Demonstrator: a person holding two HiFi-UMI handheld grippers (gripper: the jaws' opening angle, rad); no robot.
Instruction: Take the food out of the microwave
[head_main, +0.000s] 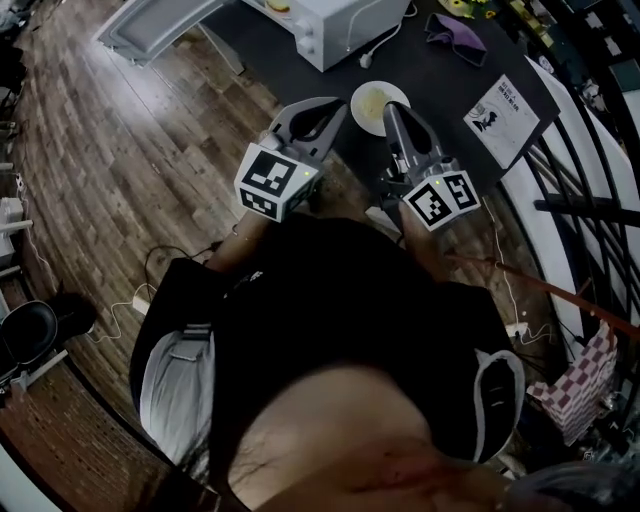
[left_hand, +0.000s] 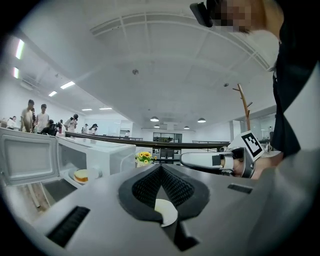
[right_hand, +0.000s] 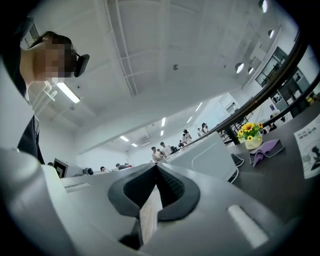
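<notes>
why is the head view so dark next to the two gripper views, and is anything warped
Head view: dim and flat, and the wide lens bows the floor planks and the railing. Left gripper view: bright under ceiling lights, black corners, the microwave crisp. Right gripper view: equally bright, a strip light glaring, the railing bent into an arc.

1. One microwave (head_main: 330, 30), at the top of the head view.
2. One piece of food (left_hand: 81, 175) inside it.
3. One dark table (head_main: 440, 85).
4. One plate (head_main: 358, 100) on that table.
5. Two grippers: the left gripper (head_main: 336, 107) and the right gripper (head_main: 390, 112).
6. Two cubes with square markers: the left cube (head_main: 275, 182) and the right cube (head_main: 440, 200).
7. One purple cloth (head_main: 455, 38), at the upper right.
8. One paper sheet (head_main: 503, 118), to the right of the plate.
9. One pot of yellow flowers (left_hand: 144, 158).
10. Some people (left_hand: 37, 119) far off, too small to count.
</notes>
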